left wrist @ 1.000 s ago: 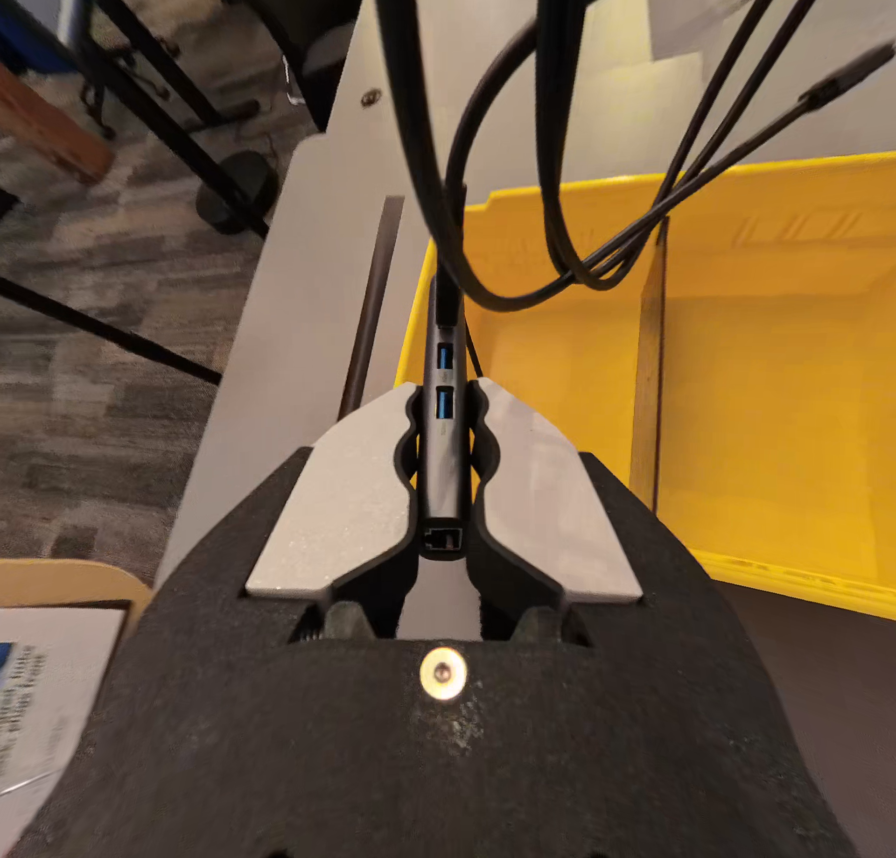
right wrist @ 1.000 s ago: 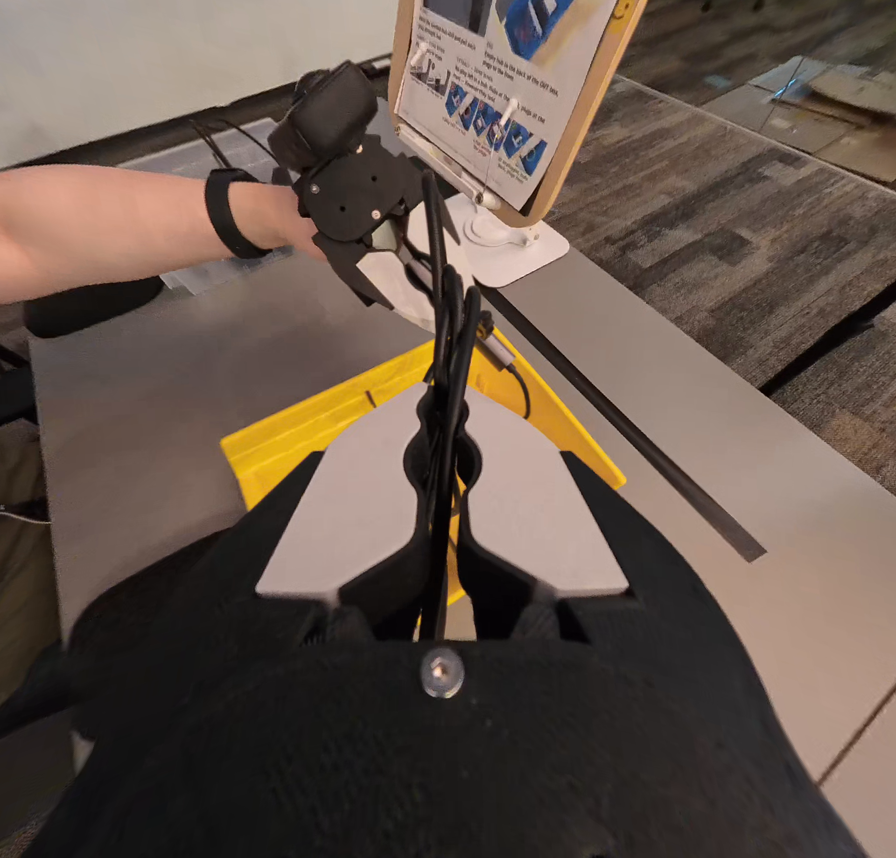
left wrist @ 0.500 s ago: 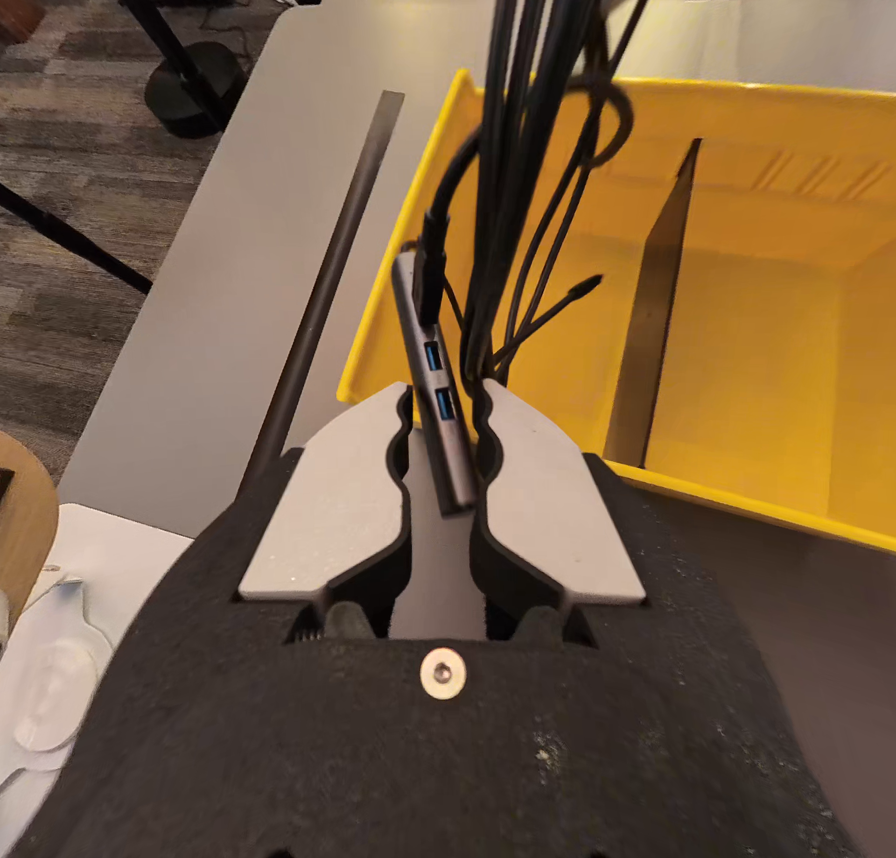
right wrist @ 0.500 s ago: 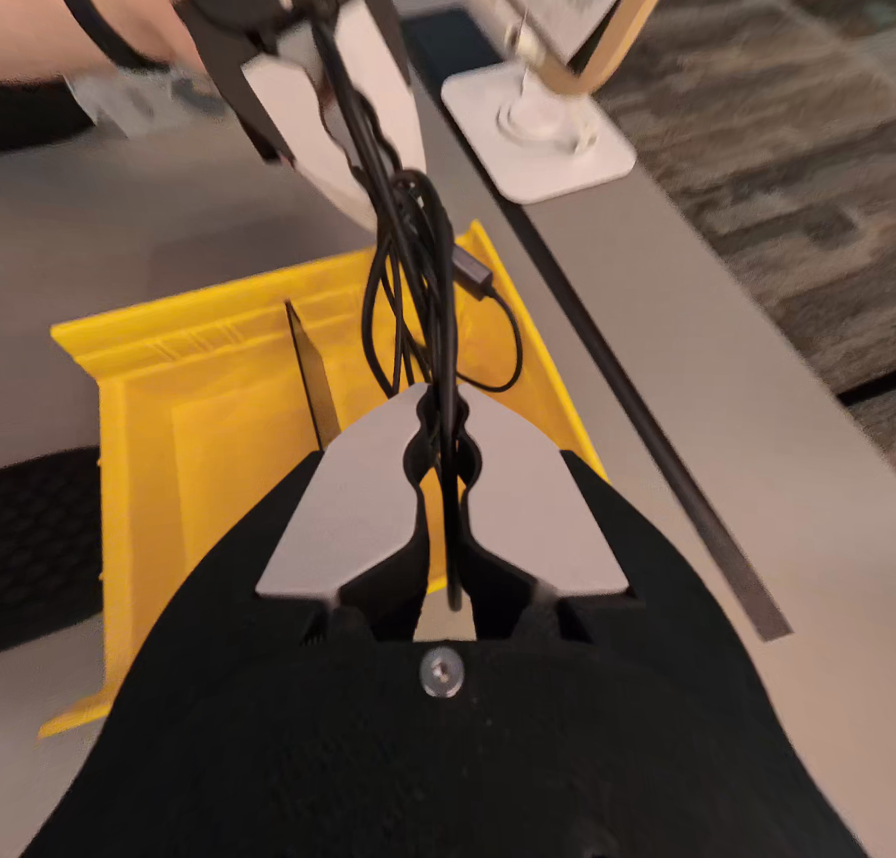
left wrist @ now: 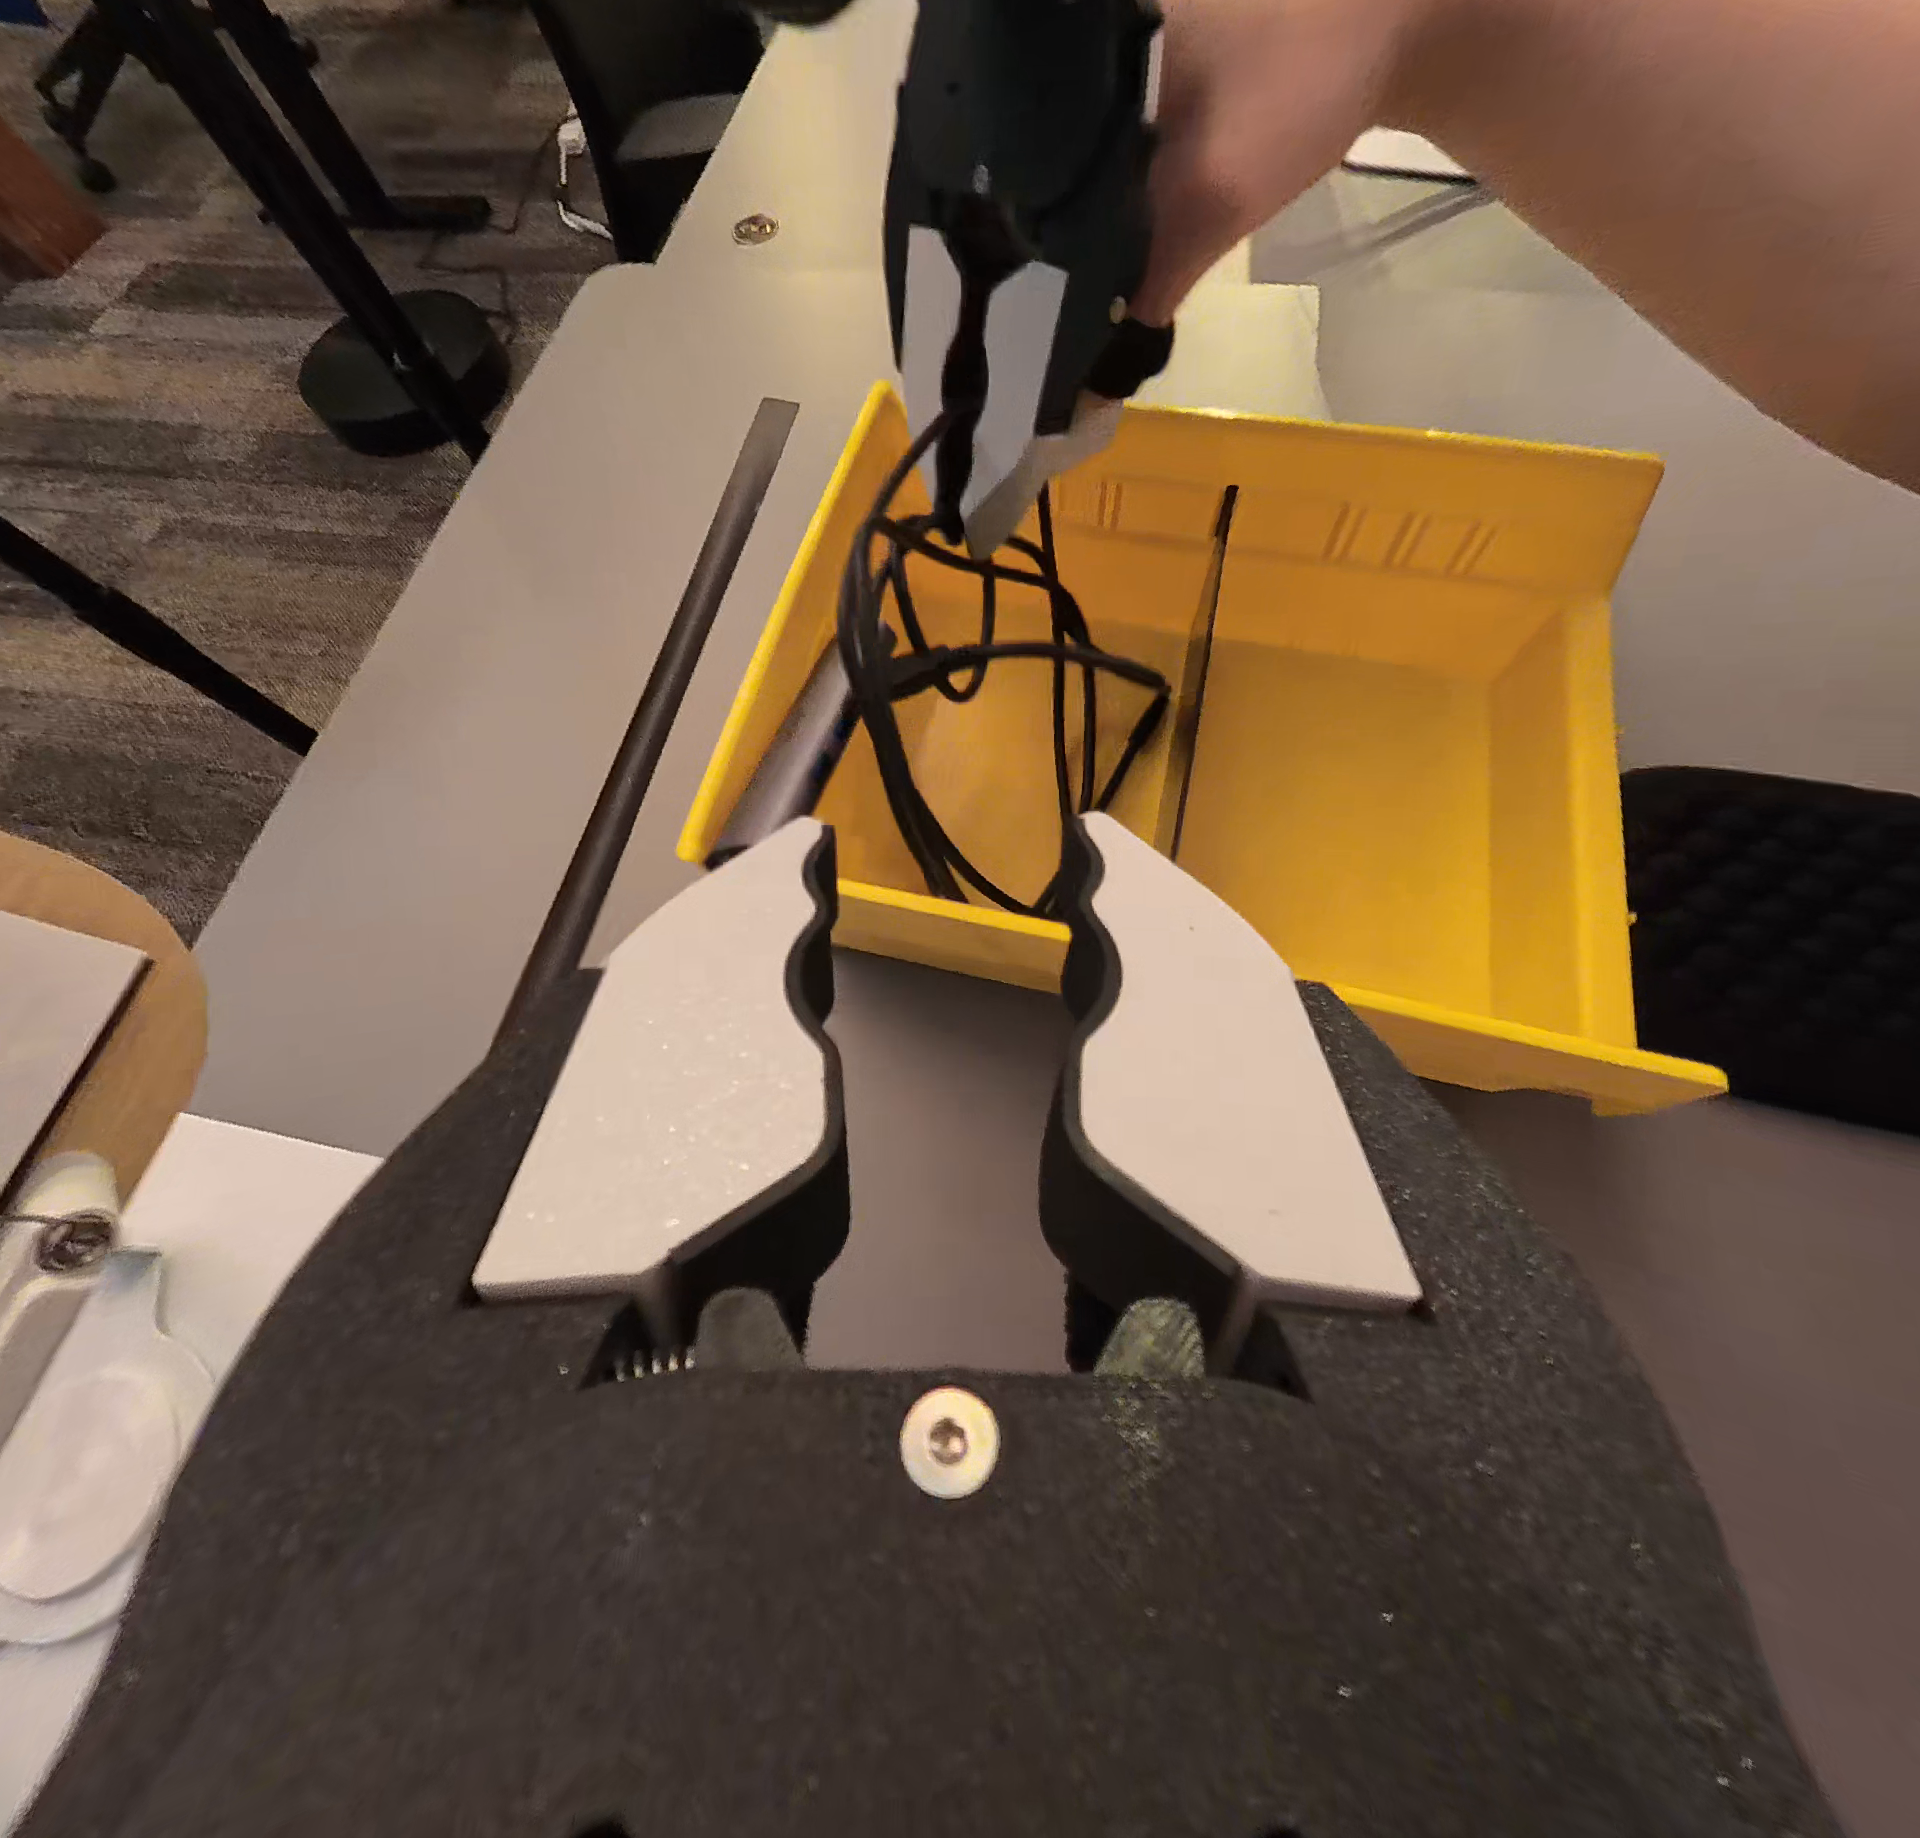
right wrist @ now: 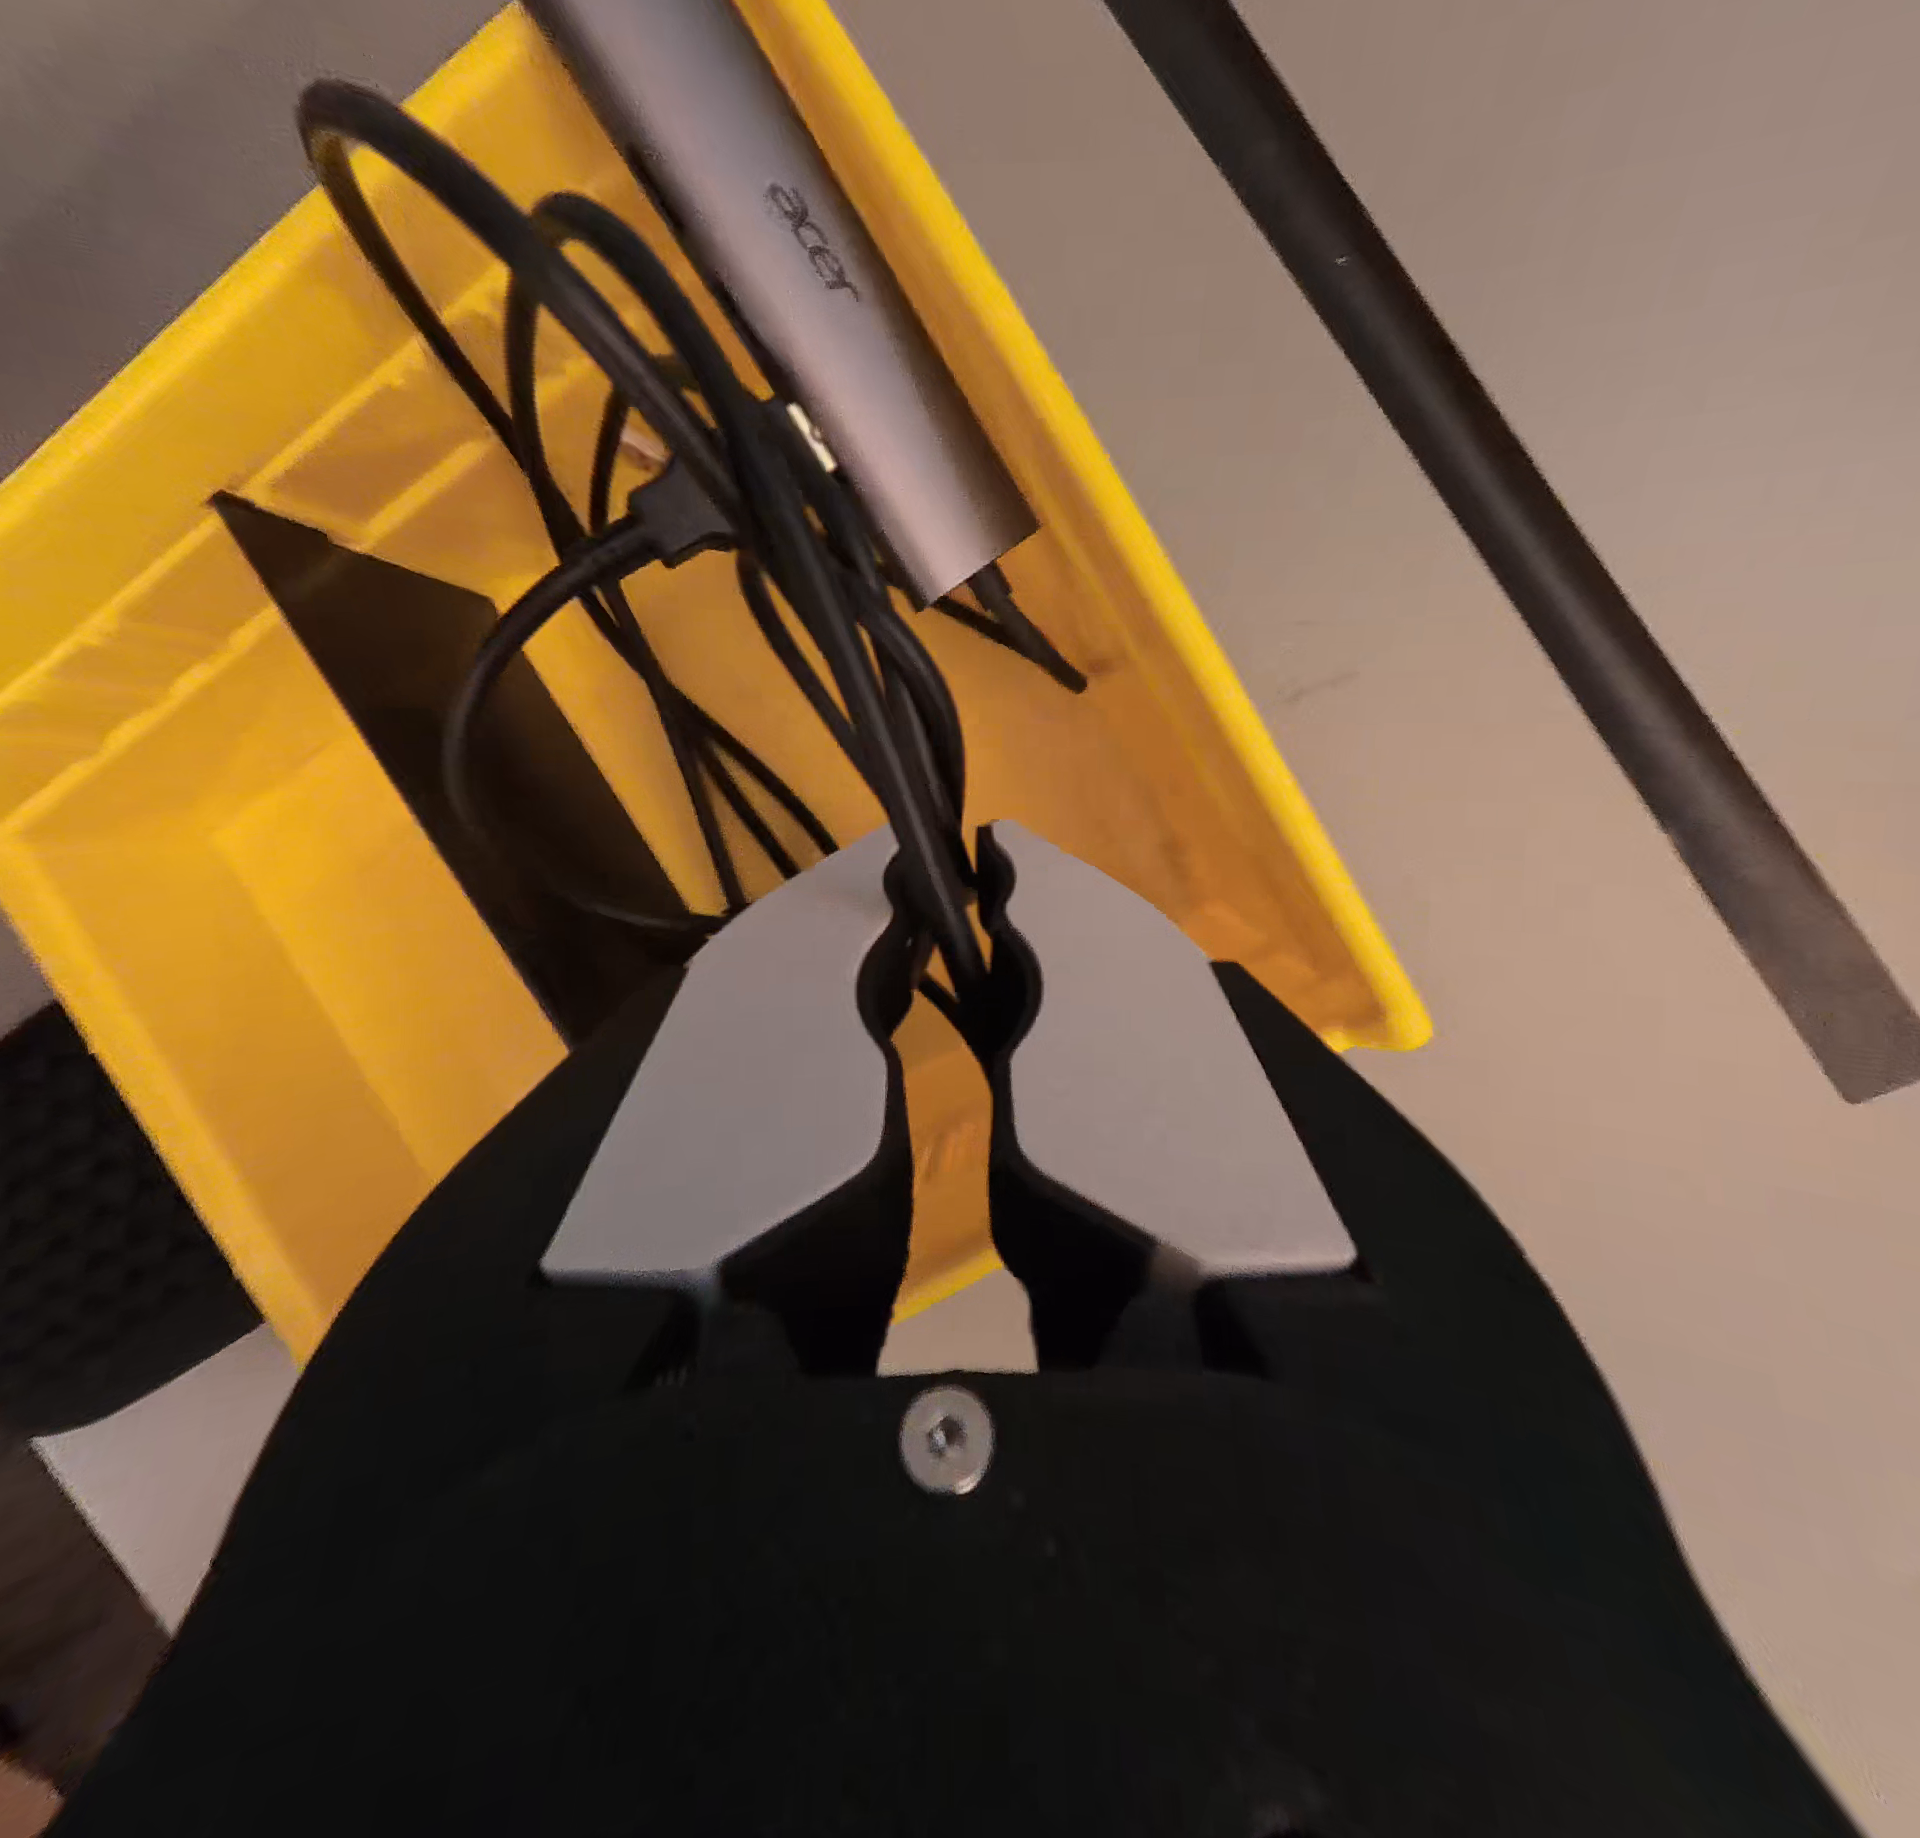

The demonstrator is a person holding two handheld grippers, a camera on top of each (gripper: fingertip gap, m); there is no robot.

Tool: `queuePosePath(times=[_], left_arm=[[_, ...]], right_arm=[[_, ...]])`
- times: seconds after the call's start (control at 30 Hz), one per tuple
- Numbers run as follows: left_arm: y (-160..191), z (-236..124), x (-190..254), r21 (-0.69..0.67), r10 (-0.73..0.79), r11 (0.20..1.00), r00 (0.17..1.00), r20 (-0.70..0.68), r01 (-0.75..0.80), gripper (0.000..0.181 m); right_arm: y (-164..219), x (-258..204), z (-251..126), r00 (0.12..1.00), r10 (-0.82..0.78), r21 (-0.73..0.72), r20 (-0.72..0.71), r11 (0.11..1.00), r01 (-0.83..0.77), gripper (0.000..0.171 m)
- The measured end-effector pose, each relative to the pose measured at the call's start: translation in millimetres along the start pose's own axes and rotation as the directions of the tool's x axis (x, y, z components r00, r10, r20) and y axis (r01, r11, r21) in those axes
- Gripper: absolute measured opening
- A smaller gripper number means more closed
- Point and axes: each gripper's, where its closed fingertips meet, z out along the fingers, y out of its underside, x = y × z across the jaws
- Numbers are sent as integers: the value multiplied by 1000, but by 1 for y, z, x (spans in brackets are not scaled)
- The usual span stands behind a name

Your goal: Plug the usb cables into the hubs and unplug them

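Note:
My left gripper [left wrist: 951, 832] is open and empty, just short of the near wall of the yellow bin [left wrist: 1455, 541]. The grey USB hub [left wrist: 800, 760] lies in the bin's left compartment, leaning on the side wall; it also shows in the right wrist view [right wrist: 821, 271]. One black plug is in the hub's side. My right gripper [right wrist: 945, 853] is shut on a bundle of black cables [right wrist: 904, 708] and hangs over that compartment. It shows in the left wrist view [left wrist: 971, 521], tips pointing down, with the cables [left wrist: 987, 666] looping into the bin [right wrist: 1195, 645].
A dark divider [left wrist: 1205, 645] splits the bin; the right compartment holds nothing. A black strip [left wrist: 675, 645] runs along the grey table left of the bin. A black mat [left wrist: 1766, 936] lies to the right. A stand with a white base [left wrist: 62, 1373] is at near left. There is about 20 cm between the tips of the two grippers. To reach the white base [left wrist: 62, 1373] in a straight line is about 35 cm for my left fingers, about 45 cm for my right.
My left gripper opened and let go of the hub, which now rests in the bin, and drew back. My right gripper came down over the bin with the cables still in it.

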Motion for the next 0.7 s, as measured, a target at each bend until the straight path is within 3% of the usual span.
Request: queuePosePath(times=[0.2, 0.43, 0.53, 0.63, 0.7], left_arm=[[18, -11, 12, -10, 10, 1000, 1000, 14, -9, 40], [19, -73, 40, 48, 61, 997, 997, 38, -62, 37], [11, -115, 54, 145, 53, 987, 996, 78, -64, 37], [7, -158, 61, 226, 49, 971, 988, 145, -81, 37], [9, -184, 63, 247, 54, 963, 979, 198, -103, 37]], right_arm=[[-3, 13, -6, 989, -62, 24, -132, 998, 66, 30], [-47, 8, -78, 936, -133, 314, -327, 919, 240, 35], [-82, -19, -130, 896, -100, 501, -433, 799, 332, 38], [-115, -72, -180, 908, -22, 727, -419, 590, 350, 47], [-127, -107, -203, 909, 25, 806, -416, 474, 356, 48]])
